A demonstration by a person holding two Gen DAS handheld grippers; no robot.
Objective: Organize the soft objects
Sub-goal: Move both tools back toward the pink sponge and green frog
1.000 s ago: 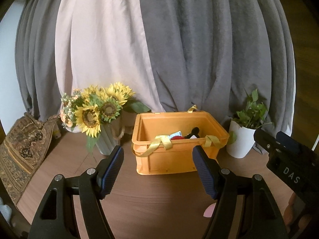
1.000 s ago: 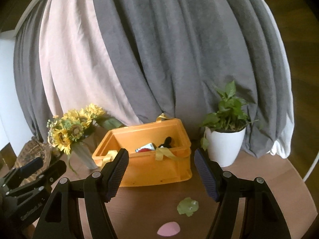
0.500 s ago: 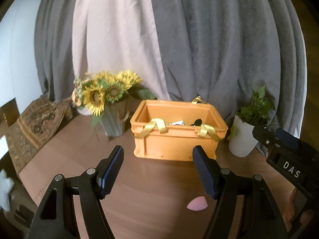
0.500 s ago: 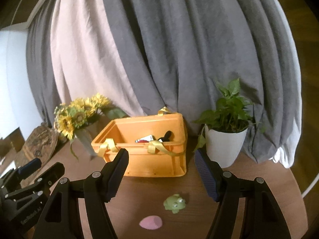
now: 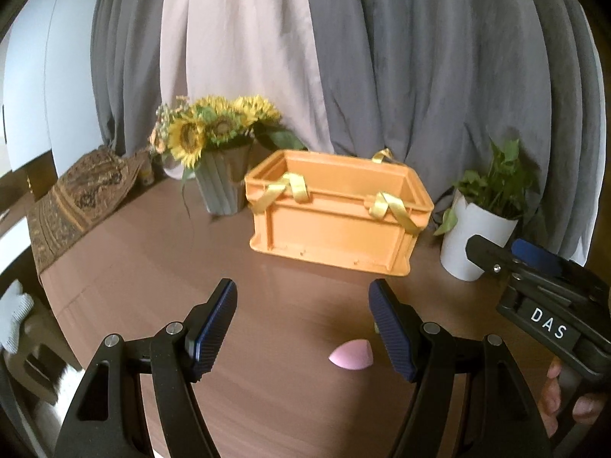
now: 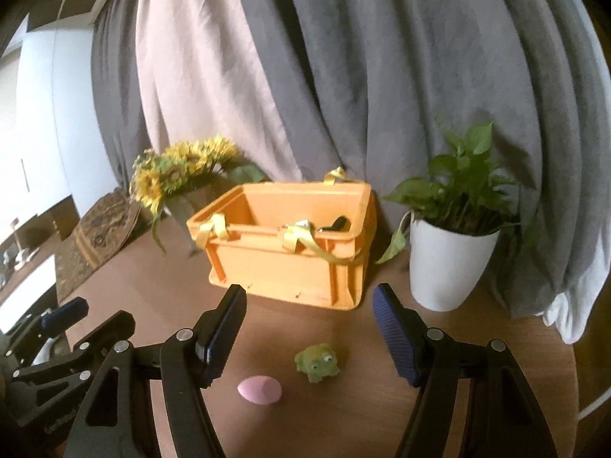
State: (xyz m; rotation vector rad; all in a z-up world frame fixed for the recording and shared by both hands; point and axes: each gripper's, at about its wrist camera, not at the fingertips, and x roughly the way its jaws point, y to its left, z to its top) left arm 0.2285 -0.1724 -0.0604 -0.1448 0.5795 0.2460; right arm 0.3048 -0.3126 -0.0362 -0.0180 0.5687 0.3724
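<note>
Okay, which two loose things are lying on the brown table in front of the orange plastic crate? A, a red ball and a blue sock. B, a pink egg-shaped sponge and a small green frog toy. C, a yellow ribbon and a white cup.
B: the right wrist view shows the pink egg-shaped sponge and the small green frog toy on the brown table, nearer the camera than the orange plastic crate.

left tool (image 5: 301,305) open | pink sponge (image 5: 351,355) on table (image 5: 152,267) | orange crate (image 5: 336,225) beyond

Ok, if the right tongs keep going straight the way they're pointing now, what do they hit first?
Probably the green frog toy: it sits on the table between the open right tongs, just below their centre line. The pink sponge lies left of that line. Depth is hard to judge, so they might reach bare tabletop first.
</note>
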